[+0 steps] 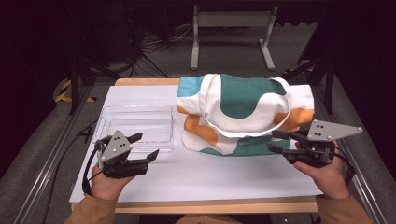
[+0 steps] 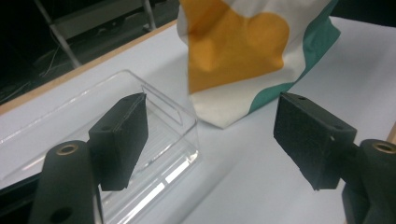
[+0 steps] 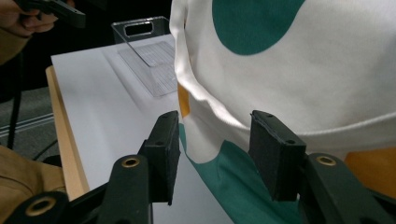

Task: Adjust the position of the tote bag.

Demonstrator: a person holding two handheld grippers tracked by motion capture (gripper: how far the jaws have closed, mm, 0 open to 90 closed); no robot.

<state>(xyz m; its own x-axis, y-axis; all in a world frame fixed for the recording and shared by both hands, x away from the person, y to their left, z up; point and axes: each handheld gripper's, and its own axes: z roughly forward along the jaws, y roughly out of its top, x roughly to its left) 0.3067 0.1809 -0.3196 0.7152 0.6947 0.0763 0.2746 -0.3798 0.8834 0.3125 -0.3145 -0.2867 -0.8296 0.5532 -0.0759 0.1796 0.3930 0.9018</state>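
Observation:
A cloth tote bag point(image 1: 243, 109), white with teal and orange patches, lies bulging on the white table cover right of centre, its handle looped over the top. My right gripper point(image 1: 272, 141) is at the bag's near right corner, jaws open and pointing left. In the right gripper view the bag's cloth point(image 3: 299, 70) sits just ahead of the right gripper point(image 3: 215, 140), and the pads do not press on it. My left gripper point(image 1: 147, 144) hovers open at the near corner of a clear plastic tray point(image 1: 135, 122). The left gripper point(image 2: 210, 135) holds nothing; ahead lie the tray point(image 2: 154, 121) and the bag's corner point(image 2: 238, 56).
The white cover point(image 1: 210, 177) ends at a wooden table edge point(image 1: 215, 205) close to me. Aluminium rails point(image 1: 51, 154) run along both sides. A grey metal stand point(image 1: 231, 28) and cables lie on the floor beyond the table. The person's other hand point(image 3: 21, 21) appears far left in the right gripper view.

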